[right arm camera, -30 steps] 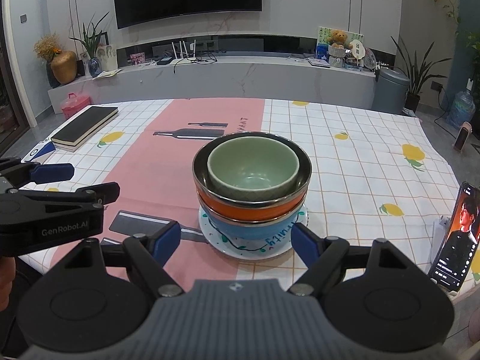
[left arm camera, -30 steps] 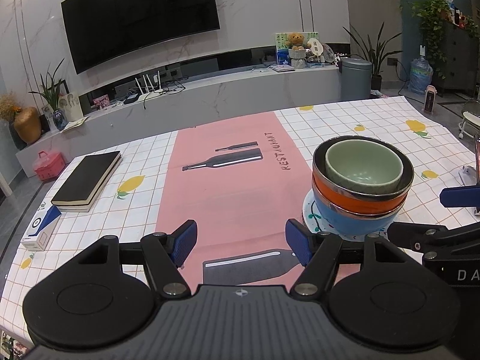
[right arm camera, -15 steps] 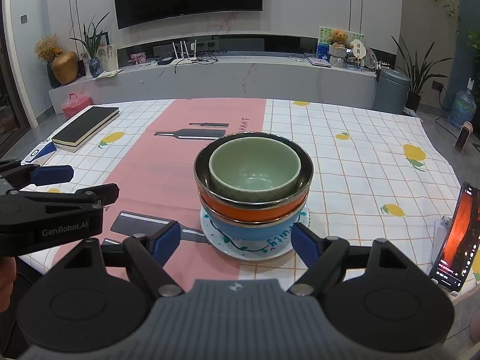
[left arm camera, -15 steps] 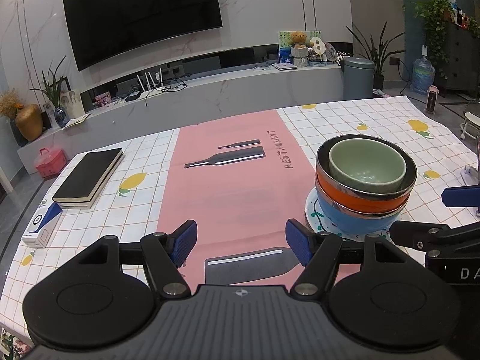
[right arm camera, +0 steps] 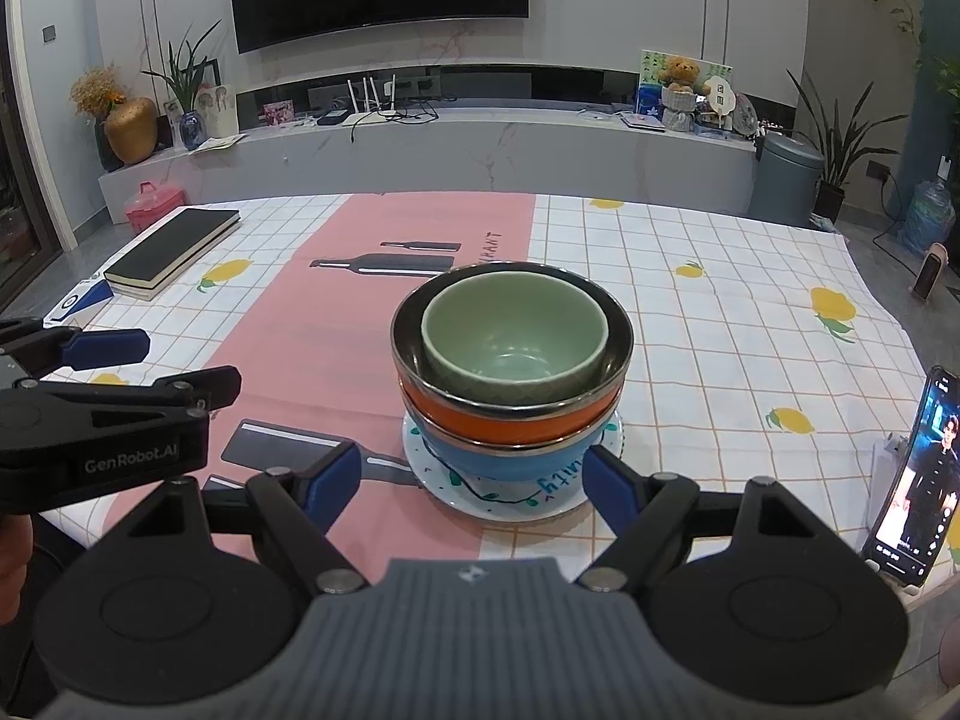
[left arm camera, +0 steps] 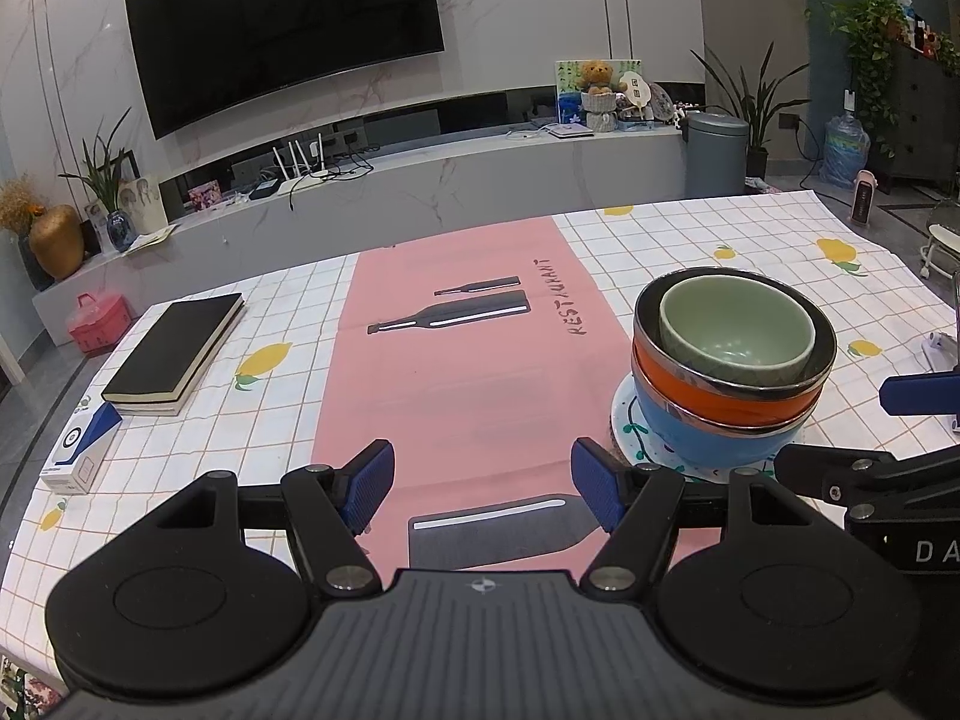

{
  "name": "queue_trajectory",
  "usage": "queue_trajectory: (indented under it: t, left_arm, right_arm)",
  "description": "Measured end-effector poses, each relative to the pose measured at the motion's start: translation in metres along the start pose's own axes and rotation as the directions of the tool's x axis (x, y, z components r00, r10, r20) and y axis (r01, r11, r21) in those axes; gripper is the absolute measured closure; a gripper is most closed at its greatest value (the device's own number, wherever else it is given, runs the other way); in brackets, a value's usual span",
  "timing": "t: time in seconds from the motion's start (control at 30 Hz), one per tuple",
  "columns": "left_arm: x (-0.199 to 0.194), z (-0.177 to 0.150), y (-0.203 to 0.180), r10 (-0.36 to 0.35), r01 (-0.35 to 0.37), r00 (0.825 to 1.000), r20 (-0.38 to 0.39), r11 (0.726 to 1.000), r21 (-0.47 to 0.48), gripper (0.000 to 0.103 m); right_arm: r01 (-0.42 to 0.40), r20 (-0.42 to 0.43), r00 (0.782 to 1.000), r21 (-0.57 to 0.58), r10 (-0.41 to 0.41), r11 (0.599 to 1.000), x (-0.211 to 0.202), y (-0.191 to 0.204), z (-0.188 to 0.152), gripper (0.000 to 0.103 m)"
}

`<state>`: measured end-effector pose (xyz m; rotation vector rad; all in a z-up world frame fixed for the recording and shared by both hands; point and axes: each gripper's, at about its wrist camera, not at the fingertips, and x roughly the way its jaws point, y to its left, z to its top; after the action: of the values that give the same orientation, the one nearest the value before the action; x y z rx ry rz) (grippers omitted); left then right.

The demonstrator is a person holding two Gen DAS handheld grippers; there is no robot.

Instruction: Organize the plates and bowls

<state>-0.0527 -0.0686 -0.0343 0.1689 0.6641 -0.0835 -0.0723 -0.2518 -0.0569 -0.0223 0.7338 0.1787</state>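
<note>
The dishes stand as one nested stack, right of centre on the bench (right arm camera: pixel 750 312): a white plate (right arm camera: pixel 480 495) with a green vine pattern at the bottom, a blue bowl (right arm camera: pixel 510 459) on it, an orange bowl (right arm camera: pixel 510 423) with a steel rim set into that, and a pale green bowl (right arm camera: pixel 516 336) sitting inside the orange one, toward its far side. Widest at the base and smallest on top is presumably why the pile stands straight; judged from this, the sorting looks largely done.

The right gripper (right arm camera: pixel 471 477) hovers at the near edge of the bench, directly in front of the stack, its blue-padded jaws spread wide and empty, one to each side of the plate without touching it. The left gripper (left arm camera: pixel 483 483) hangs to the left over the pink runner (left arm camera: pixel 468 372), jaws likewise wide apart and holding nothing.

Readable writing: "RESTAURANT" runs along the runner's right edge, beside printed bottle shapes. The left gripper's body reads "GenRobot.AI" in the right wrist view; the right gripper's body shows only "DA" in the left wrist view. The blue bowl carries handwriting-style letters ending in "ity"; the rest is hidden.

A black notebook (right arm camera: pixel 174 246) lies far left, with a small blue and white box (left arm camera: pixel 81 450) just nearer. A phone (right arm camera: pixel 915 480) stands propped at the right edge, screen lit.
</note>
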Motion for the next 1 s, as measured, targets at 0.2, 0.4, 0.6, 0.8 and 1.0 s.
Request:
queue_trajectory:
  t: [0.2, 0.4, 0.6, 0.8, 1.0]
  left_arm:
    - [0.0001, 0.0002, 0.0001, 0.0, 0.0, 1.0, 0.0, 1.0, 0.0, 0.023]
    - [0.0006, -0.0002, 0.0001, -0.002, 0.002, 1.0, -0.001, 1.0, -0.001, 0.023]
    - [0.0002, -0.0001, 0.0002, -0.002, 0.002, 1.0, -0.002, 1.0, -0.001, 0.023]
    - [0.0003, 0.0002, 0.0005, 0.0, 0.0, 1.0, -0.002, 1.0, -0.001, 0.023]
    - [0.0018, -0.0027, -0.0013, 0.004, -0.004, 1.0, -0.003, 1.0, -0.006, 0.023]
  right_arm:
    - [0.0, -0.008, 1.0, 0.002, 0.0, 1.0, 0.0012, 0.0003, -0.0005, 0.023]
    - [0.0, -0.012, 1.0, 0.005, 0.0, 1.0, 0.002, -0.0008, 0.0001, 0.023]
    - [0.0, -0.014, 1.0, 0.007, 0.0, 1.0, 0.0028, -0.0016, 0.0, 0.023]
    - [-0.002, -0.016, 1.0, 0.01, 0.002, 1.0, 0.0048, -0.0028, -0.0012, 0.023]
    - [-0.003, -0.019, 1.0, 0.012, 0.003, 1.0, 0.0065, -0.0029, -0.0034, 0.023]
